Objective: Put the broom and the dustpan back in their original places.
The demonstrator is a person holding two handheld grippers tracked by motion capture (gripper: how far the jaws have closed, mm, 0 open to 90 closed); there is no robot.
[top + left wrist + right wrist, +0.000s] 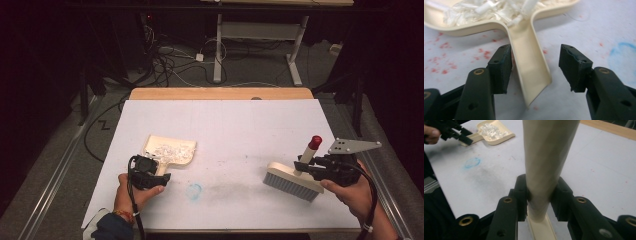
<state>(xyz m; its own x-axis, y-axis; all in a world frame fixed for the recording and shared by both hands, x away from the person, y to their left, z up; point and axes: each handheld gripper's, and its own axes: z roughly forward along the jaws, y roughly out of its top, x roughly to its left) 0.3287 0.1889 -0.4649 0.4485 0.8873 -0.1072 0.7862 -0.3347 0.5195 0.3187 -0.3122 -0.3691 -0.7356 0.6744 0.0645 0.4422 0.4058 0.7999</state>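
My left claw (535,68) sits half open around the light, stiff cream plastic dustpan (170,150); grab its handle. My right claw (540,195) squeezes the cream brush (292,181).

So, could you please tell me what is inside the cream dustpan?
The dustpan holds a heap of clear and white plastic scraps. Whatever lies beneath that heap is covered.

Dark room, cables (170,62) on floor (60,150)
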